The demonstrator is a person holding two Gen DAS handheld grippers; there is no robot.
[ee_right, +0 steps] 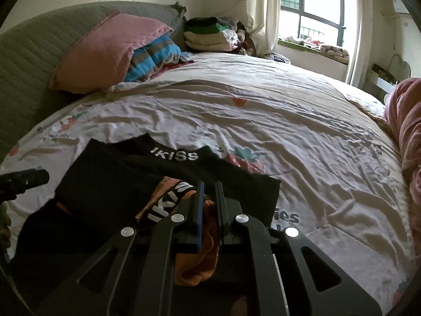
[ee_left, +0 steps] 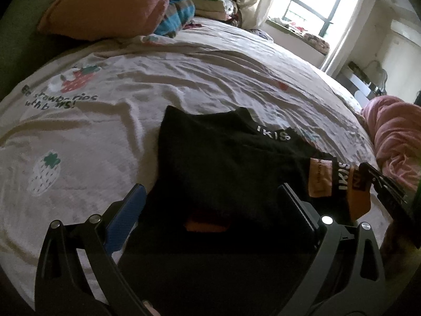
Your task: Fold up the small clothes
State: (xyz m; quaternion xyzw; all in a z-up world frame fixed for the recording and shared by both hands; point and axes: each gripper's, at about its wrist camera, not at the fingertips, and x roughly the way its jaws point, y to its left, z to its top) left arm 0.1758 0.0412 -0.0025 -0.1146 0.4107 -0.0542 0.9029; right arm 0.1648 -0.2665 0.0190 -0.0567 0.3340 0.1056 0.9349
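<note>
A: Left wrist view first. What is the state of the left gripper [ee_left: 210, 197]?

B: Its jaws stand wide apart, one finger with a blue pad at the left, one dark finger at the right. The near part of the black garment [ee_left: 226, 158] lies between them. Neither pad presses on the cloth.

A: Where is the garment?

B: On the bed sheet [ee_left: 184, 79], near the camera and right of centre. It is black with white lettering on a band at its far edge, and an orange lining shows at its right end. The right gripper [ee_left: 379, 176] sits at that orange end, at the right border.

A: Surroundings?

B: A pink pillow [ee_left: 110, 5] far left, a clothes stack [ee_left: 210, 2] behind it, a window [ee_left: 315, 5] far right, a pink blanket [ee_left: 394, 137] at the right edge.

A: Right wrist view.

B: The right gripper [ee_right: 209, 187] is closed, with the orange fabric pinched between its fingers. The black garment [ee_right: 110, 184] spreads to the left and far side of it on the sheet [ee_right: 289, 121]. The left gripper's tip [ee_right: 26, 179] shows at the left edge; its state cannot be read here.

A: Background?

B: Pillow [ee_right: 105, 52], grey headboard [ee_right: 31, 52], stack [ee_right: 208, 34], window [ee_right: 310, 8], blanket [ee_right: 407, 121].
</note>
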